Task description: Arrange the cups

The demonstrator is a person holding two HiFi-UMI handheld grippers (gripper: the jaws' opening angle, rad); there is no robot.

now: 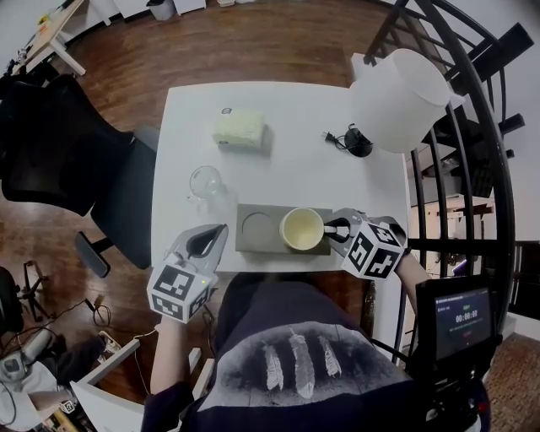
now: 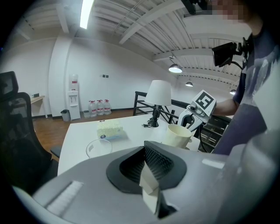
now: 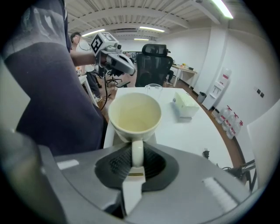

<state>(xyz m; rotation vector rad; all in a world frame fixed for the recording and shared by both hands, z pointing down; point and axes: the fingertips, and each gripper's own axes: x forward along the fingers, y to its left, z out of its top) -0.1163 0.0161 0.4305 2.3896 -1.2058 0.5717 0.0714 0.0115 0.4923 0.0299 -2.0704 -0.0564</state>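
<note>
— Layout?
— I logged the table (image 1: 295, 110) with a grey tray (image 1: 253, 240) at its near edge.
— Grippers?
— Right gripper (image 1: 334, 228) pinched the cup (image 1: 301, 228) by its handle, over the tray's right recess. Left gripper (image 1: 219, 234) was clenched, empty, beside the tray. Glass (image 1: 205, 181) stood behind.

bright, even indoor light from ceiling strip lights (image 2: 86, 11) (long tubes, glaring white); the white table (image 1: 295, 169) looks nearly washed out, with only soft shadows. both gripper views bulge fisheye-style, with black corners and a blurry foreground.
</note>
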